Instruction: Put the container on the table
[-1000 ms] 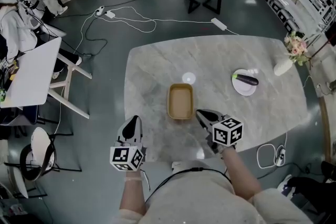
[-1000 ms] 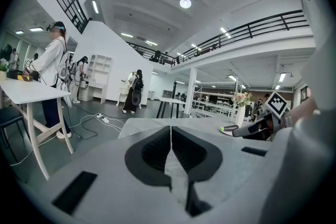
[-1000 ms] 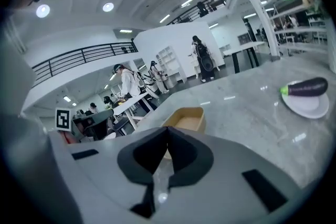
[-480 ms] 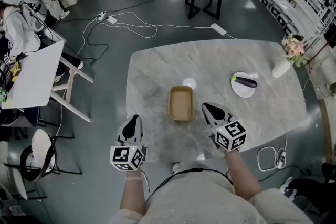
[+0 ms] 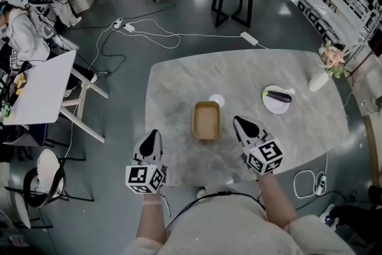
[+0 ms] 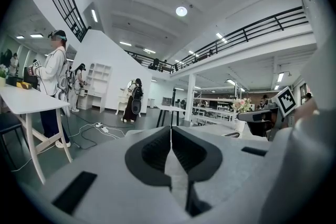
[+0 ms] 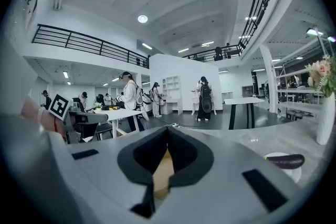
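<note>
No legible text, brand, number or sign anywhere in view. Only black-and-white square markers [image 5: 145,179] on the cubes of the left tongs [image 5: 153,134] and right tongs [image 5: 237,120], near side; coded patterns, no readable characters.

From the head we look steeply down on the whole marble desk [image 5: 179,80], the left claw [image 5: 153,133] and right claw [image 5: 237,120] close beneath us near the lower edge. Each claw's own camera sits right behind its jaws and looks almost level across the desk into the room. All three views share the flower vase [image 7: 324,123] at the desk's right end.
</note>
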Demonstrator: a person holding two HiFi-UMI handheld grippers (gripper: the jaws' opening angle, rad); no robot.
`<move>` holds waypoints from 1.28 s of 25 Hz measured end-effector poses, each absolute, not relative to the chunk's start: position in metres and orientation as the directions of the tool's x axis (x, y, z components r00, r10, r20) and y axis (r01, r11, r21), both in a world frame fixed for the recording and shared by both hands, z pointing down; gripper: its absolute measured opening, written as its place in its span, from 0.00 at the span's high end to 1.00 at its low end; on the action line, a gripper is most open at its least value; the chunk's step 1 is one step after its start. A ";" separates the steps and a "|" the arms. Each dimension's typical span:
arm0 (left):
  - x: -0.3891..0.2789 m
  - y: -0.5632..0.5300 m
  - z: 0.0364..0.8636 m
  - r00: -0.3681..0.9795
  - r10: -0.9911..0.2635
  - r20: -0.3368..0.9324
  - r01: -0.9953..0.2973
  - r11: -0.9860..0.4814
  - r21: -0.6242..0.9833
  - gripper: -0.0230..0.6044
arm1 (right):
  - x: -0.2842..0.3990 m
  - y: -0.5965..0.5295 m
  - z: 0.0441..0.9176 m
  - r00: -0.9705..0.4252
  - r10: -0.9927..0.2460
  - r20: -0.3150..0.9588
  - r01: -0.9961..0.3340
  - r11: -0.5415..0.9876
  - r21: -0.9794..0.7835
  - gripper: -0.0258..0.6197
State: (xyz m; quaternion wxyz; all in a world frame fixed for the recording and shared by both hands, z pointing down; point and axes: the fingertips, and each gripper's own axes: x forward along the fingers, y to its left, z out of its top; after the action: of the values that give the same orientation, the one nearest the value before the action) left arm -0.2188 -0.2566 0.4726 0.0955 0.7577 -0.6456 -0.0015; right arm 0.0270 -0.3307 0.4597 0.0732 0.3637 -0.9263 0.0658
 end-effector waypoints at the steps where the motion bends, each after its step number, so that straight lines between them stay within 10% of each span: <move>1: -0.219 -0.257 0.472 0.167 -0.979 0.120 -0.978 -0.149 0.147 0.95 | 0.027 -0.331 0.458 -0.722 -0.668 0.179 -0.686 0.725 -0.065 0.95; 32: -0.212 -0.268 0.466 0.168 -0.980 0.104 -0.977 -0.153 0.146 0.95 | 0.047 -0.345 0.449 -0.688 -0.709 0.156 -0.721 0.692 -0.033 0.95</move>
State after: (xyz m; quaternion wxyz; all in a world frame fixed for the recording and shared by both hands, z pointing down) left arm -0.2120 -0.2678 0.4661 0.0894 0.7591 -0.6447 -0.0078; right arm 0.0475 -0.3446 0.4492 0.0653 0.3897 -0.9175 0.0457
